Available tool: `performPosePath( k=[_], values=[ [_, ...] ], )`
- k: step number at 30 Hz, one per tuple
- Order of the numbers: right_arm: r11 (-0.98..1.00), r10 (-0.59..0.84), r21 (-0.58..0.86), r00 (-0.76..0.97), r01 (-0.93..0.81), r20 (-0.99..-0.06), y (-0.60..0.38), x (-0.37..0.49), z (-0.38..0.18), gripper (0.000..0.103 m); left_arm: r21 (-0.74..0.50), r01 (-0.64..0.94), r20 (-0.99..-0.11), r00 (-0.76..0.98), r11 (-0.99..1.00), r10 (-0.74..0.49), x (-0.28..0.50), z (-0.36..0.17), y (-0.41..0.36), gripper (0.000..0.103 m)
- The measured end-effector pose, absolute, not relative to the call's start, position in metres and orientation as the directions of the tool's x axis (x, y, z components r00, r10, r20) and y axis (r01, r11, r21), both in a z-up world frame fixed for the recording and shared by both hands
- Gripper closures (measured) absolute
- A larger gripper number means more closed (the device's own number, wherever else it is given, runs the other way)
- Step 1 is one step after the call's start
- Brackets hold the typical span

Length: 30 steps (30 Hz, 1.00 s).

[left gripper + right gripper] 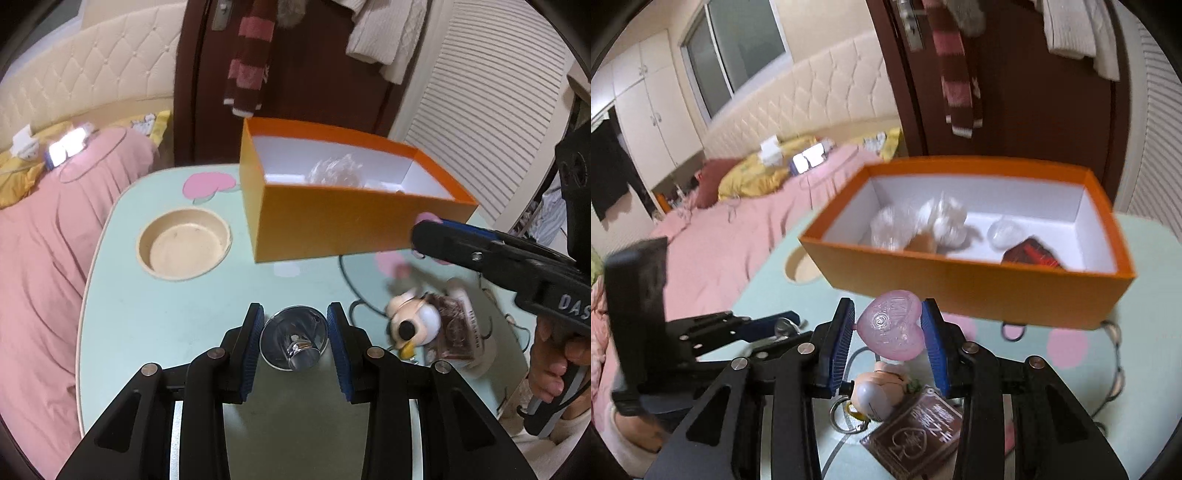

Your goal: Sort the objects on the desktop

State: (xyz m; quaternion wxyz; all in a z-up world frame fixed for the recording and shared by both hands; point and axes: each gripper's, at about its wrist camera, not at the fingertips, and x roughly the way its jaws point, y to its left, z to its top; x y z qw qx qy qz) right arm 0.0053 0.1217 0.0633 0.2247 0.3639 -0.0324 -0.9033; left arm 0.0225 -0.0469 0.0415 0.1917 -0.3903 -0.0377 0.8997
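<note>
Right gripper [888,328] clamps a pink heart [894,329]; left gripper [295,332] seemingly grips a chrome cup [294,338].

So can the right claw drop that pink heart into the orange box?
Probably yes. The right claw holds the pink heart just in front of the orange box, whose top is open, with nothing between them.

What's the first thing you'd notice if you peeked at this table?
The big orange box at the back of the mint-green table, with clear wrappers inside. Next, the pink heart pinched in the right gripper just before the box, and the shiny clear suction cup between the left gripper fingers.
</note>
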Motion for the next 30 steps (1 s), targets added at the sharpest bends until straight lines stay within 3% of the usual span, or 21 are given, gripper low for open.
performPosePath(
  k=[13,30],
  values=[
    [-0.923,-0.384,0.222,-0.726,0.313,-0.571,0.164,0.002,0.099,0.064,-0.210,-0.385,-0.590,-0.683,-0.899,0.430,-0.004,0.104,-0.021,0.069],
    [-0.949,-0.317,0.208,-0.728,0.239,-0.608,0.186,-0.050,0.087,0.064,-0.210,-0.362,-0.622,-0.667,-0.908,0.410,-0.083,0.097,0.011,0.069]
  ],
)
